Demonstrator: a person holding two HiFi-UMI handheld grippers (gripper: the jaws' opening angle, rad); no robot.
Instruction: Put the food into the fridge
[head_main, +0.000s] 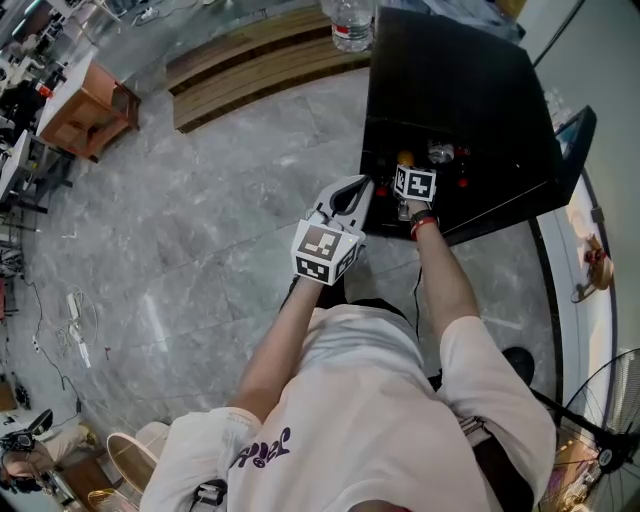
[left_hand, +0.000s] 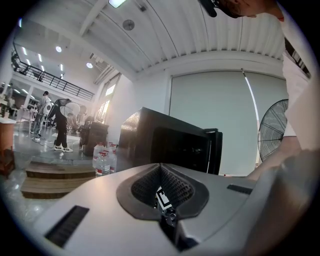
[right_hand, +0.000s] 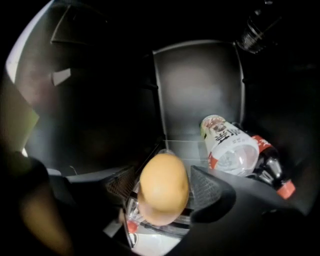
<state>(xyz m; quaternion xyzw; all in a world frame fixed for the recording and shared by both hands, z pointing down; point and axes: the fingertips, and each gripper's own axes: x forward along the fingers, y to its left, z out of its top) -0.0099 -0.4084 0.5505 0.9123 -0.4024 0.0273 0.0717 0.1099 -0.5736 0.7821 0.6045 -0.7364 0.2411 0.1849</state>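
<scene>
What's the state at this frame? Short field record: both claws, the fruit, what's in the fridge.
left claw: shut, empty, outside the black fridge
right claw: open, reaching into the fridge
item: orange-yellow oval fruit between the right claw's pads; a gap seems to show on one side
fridge contents: clear plastic bottle with white label, lying down; dark bottle with red cap beside it
</scene>
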